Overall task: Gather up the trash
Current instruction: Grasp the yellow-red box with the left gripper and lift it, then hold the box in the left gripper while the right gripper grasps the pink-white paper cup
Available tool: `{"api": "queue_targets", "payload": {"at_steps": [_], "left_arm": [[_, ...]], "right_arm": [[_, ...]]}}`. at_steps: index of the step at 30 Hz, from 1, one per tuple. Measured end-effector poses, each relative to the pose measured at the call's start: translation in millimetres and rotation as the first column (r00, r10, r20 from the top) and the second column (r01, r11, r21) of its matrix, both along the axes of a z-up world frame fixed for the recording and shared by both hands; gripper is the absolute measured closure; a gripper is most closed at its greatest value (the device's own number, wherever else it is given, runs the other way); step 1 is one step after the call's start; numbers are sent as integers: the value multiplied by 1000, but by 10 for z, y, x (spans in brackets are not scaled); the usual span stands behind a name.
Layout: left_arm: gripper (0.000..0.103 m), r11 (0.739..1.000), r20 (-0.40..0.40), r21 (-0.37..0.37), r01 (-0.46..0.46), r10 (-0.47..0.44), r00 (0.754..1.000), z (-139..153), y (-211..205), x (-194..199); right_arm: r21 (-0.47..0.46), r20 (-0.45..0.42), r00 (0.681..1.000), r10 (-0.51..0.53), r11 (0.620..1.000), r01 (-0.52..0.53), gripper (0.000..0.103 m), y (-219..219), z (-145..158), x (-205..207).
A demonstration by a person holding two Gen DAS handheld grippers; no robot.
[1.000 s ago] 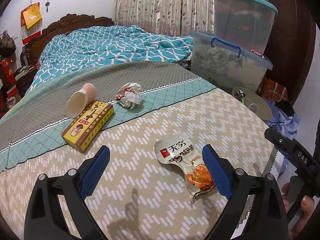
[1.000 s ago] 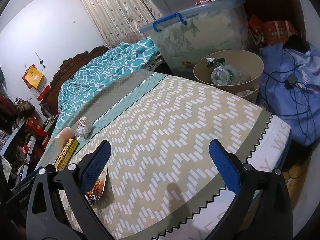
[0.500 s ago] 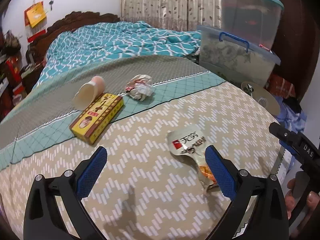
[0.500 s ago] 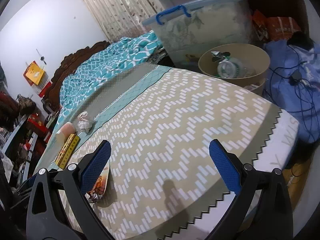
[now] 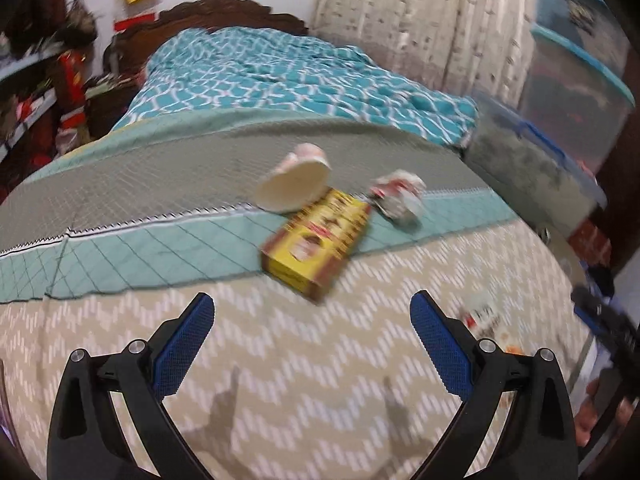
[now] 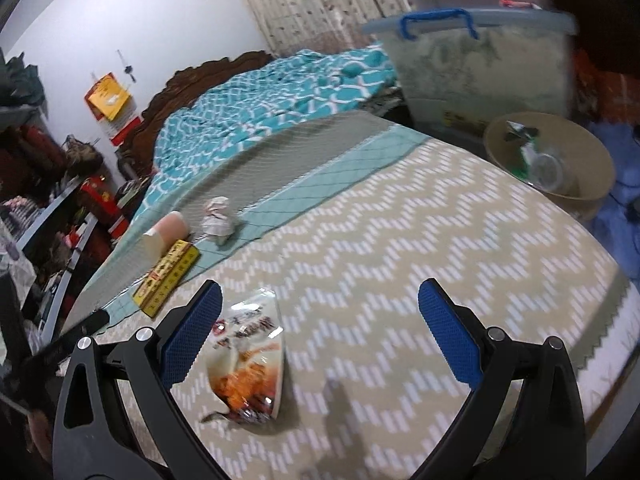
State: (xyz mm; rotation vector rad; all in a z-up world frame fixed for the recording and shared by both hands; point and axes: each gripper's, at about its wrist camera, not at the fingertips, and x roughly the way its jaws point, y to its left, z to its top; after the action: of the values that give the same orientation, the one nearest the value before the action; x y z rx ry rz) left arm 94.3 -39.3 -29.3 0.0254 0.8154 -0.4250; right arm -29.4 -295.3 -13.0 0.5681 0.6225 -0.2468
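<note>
Four pieces of trash lie on the bed. A yellow box [image 5: 318, 246] [image 6: 168, 277], a tipped paper cup [image 5: 294, 182] [image 6: 166, 234] and a crumpled paper ball [image 5: 398, 197] [image 6: 218, 222] sit near the teal stripe. A snack wrapper [image 6: 246, 354] [image 5: 482, 316] lies on the zigzag cover. My left gripper [image 5: 312, 346] is open and empty, short of the yellow box. My right gripper [image 6: 320, 336] is open and empty, its left finger beside the wrapper. A tan waste bin [image 6: 550, 164] holding trash stands beside the bed at the right.
A clear storage tub with blue handle [image 6: 476, 60] stands behind the bin, with more tubs stacked above it [image 5: 576, 52]. A teal quilt [image 5: 280, 76] covers the far bed. Cluttered shelves [image 6: 44, 208] stand at the left. The bed edge [image 6: 612, 332] drops off at the right.
My left gripper has swung left, so the yellow box is now ahead and the wrapper lies off to its right. My right gripper has moved left and nearer the wrapper.
</note>
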Motion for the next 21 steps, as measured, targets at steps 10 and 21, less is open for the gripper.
{"api": "queue_targets", "payload": {"at_steps": [10,21], "left_arm": [[9,984,-78,140,107,-96,992,-378,-451,758],[35,989,-143,114,94,-78,987,-526,-170,573]], "right_arm": [[49,-30,955,295,955,-293,6,-26,254,797],[348,-108,803,586,779,-522,6,832,186,3031]]}}
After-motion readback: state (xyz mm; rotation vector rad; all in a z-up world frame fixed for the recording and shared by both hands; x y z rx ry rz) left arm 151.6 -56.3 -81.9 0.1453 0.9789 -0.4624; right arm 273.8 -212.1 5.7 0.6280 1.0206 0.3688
